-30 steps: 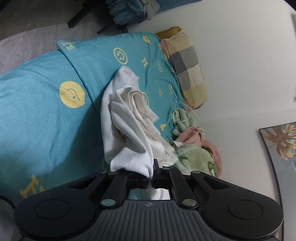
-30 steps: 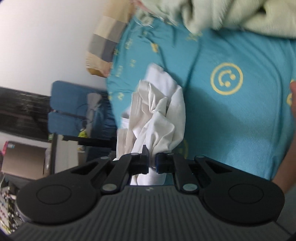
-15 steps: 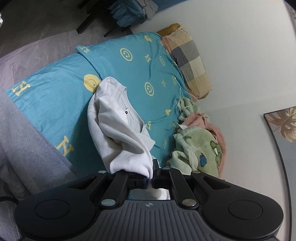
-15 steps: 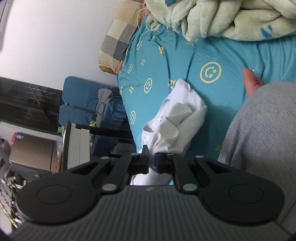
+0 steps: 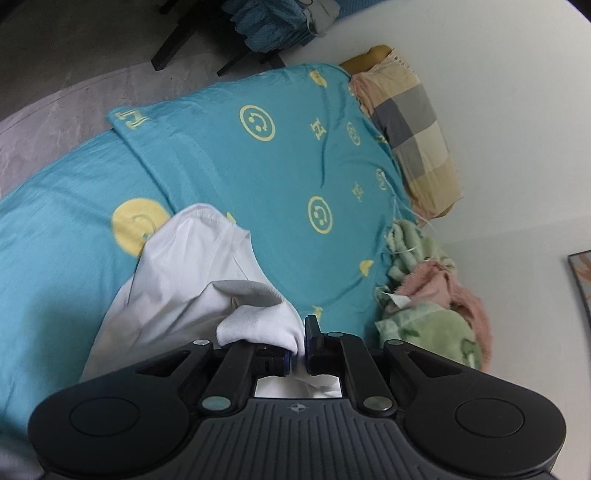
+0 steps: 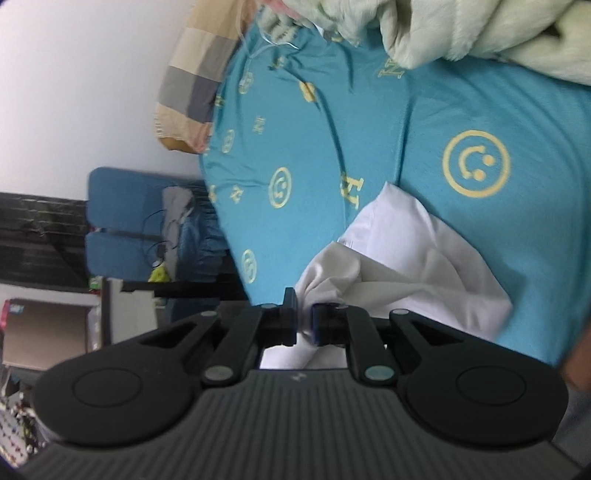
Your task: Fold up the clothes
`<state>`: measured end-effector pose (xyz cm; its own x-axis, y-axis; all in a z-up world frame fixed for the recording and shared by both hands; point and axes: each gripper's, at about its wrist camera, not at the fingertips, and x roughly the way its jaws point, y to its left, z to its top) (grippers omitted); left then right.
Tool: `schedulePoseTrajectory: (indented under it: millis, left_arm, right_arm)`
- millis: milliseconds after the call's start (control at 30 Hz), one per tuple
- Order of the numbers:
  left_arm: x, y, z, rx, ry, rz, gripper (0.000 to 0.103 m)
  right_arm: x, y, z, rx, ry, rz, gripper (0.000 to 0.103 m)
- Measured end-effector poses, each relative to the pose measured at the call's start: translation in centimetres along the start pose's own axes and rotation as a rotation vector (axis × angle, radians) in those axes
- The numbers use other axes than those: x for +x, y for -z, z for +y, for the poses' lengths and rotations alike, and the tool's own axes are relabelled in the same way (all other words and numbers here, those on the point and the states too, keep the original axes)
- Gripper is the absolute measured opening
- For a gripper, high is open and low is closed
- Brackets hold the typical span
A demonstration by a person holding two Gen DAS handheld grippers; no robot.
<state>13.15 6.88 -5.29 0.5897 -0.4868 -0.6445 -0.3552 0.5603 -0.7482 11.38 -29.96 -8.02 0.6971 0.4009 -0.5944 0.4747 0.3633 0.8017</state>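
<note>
A white garment (image 5: 192, 280) lies spread over the teal bedsheet (image 5: 288, 170) with yellow smiley prints. My left gripper (image 5: 297, 350) is shut on a bunched edge of the garment, with cloth pinched between the jaws. In the right wrist view the same white garment (image 6: 413, 258) drapes across the sheet (image 6: 332, 122), and my right gripper (image 6: 303, 325) is shut on another gathered edge of it. Part of the cloth is hidden under each gripper body.
A checked pillow (image 5: 410, 122) lies at the bed's head by the white wall. A green and pink fleece blanket (image 5: 432, 310) is heaped beside the wall; it appears pale green (image 6: 443, 29) in the right view. A blue chair (image 6: 122, 221) and boxes stand off the bed.
The garment has come down from hanging in a bunch to lying spread on the sheet. Both grippers have dropped closer to the bed. The grey sleeve has left both views.
</note>
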Motion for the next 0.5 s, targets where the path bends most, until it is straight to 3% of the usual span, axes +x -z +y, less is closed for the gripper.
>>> schedulePoseTrajectory:
  millis: [267,433,500]
  left_arm:
    - [10.2,-4.8,3.3,0.07,-0.048,0.07,0.009]
    - [11.2,-5.1,3.4,0.151,-0.044,0.09,0.012]
    - [10.7,-4.7,2.9,0.196,-0.04,0.08,0.024]
  right_arm:
    - [10.0,-4.2,-2.4,-0.002,0.085,0.04,0.011]
    - [11.9,-4.8,-3.5,0.019,0.105,0.071,0.012]
    - [11.8,-4.9,-3.6,0.025,0.095,0.078,0.013]
